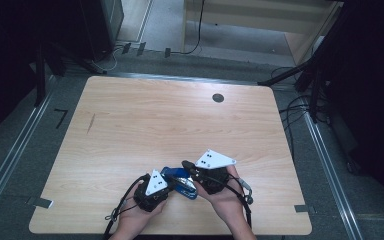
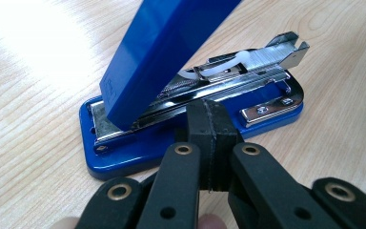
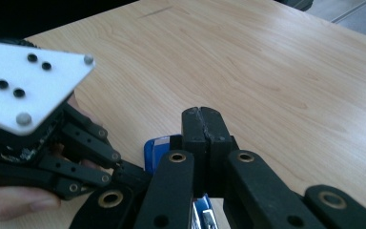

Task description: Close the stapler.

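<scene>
Here the left gripper (image 2: pixel 208 138), jaws pressed together on nothing, sits right at the near long side of the blue stapler (image 2: pixel 143 143), whose base runs crosswise in front of it with the lid (image 2: pixel 162 52) swung up. The right gripper (image 3: pixel 203 138), jaws likewise together and empty, hovers above the stapler's end. Beyond both stretches the wooden table (image 1: pixel 180 115); the left looks nearer to the base.
</scene>
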`<move>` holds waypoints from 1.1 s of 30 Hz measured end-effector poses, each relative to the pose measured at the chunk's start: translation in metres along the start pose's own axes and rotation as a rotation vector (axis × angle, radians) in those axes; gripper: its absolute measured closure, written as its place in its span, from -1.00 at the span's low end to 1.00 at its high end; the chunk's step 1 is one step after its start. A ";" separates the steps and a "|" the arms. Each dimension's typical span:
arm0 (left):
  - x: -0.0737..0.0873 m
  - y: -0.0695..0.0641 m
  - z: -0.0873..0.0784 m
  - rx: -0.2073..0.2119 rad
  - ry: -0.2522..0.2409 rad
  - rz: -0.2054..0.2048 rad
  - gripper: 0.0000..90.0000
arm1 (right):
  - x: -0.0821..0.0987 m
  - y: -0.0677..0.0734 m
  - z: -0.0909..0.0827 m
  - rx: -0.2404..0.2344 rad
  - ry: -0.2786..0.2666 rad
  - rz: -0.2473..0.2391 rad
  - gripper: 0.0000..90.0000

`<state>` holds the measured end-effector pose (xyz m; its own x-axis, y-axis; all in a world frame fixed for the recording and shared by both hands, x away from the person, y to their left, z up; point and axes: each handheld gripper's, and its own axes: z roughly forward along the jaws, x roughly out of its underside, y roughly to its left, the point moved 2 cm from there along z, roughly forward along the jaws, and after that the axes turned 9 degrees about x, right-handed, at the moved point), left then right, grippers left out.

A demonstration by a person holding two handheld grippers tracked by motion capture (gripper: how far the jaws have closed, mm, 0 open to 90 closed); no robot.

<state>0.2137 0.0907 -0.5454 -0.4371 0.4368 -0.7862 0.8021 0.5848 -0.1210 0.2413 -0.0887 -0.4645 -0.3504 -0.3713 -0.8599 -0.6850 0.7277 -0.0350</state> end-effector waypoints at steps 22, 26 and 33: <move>0.001 -0.002 -0.001 0.022 0.004 0.018 1.00 | 0.040 -0.005 -0.003 0.016 0.041 0.045 1.00; 0.001 -0.002 -0.001 0.024 0.004 0.020 1.00 | 0.048 -0.005 -0.003 0.016 0.049 0.047 1.00; 0.001 -0.002 -0.001 0.025 0.008 0.022 1.00 | 0.053 -0.005 -0.007 0.010 0.048 0.063 1.00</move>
<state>0.2112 0.0903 -0.5455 -0.4223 0.4548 -0.7841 0.8216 0.5575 -0.1191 0.2215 -0.1163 -0.5061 -0.4230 -0.3517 -0.8351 -0.6541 0.7563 0.0128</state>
